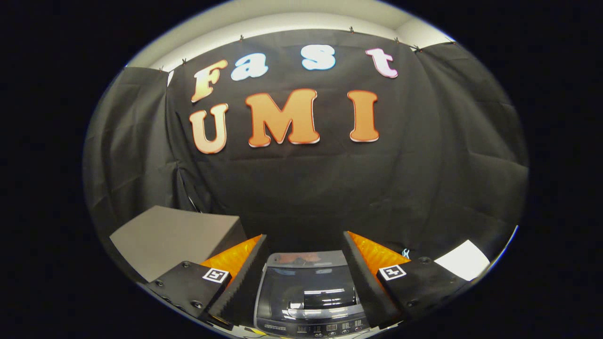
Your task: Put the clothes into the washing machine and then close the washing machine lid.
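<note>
A small washing machine (308,296) stands below and between my fingers, seen from above. Its dark glossy lid (306,287) lies flat and shut, with a strip of buttons along the near edge. My gripper (305,240) hovers above it, open wide, with nothing between the fingers (245,278). No clothes can be made out, though something reddish shows at the far edge of the lid.
A grey box (174,238) sits just left of the machine, beyond the left finger. A white sheet (464,260) lies to the right of the right finger. The black cloth wall hangs close behind the machine.
</note>
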`<state>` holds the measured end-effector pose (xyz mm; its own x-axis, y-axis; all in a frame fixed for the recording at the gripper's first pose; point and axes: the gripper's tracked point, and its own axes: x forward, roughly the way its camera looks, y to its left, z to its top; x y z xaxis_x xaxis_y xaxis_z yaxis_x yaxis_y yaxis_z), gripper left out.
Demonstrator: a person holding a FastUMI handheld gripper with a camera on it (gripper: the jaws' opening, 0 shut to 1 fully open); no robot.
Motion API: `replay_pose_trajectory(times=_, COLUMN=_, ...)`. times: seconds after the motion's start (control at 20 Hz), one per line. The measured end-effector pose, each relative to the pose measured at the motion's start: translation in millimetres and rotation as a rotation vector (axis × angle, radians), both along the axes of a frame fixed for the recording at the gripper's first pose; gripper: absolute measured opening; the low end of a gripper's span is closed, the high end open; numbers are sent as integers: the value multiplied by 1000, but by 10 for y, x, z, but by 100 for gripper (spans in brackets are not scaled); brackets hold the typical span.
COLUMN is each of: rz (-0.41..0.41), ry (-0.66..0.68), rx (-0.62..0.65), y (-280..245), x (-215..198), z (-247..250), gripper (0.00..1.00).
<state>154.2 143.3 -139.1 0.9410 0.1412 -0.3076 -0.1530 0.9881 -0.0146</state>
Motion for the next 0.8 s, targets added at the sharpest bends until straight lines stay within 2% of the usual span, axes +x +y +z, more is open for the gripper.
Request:
replay_pose_trajectory(times=0.3, rz=-29, ry=-111, rx=74, y=-204, x=-427, z=747, gripper=100)
replay_pose_trajectory(times=0.8, rz=-68, ry=-214, rx=4, y=-1306, x=-579, z=1434, gripper=100)
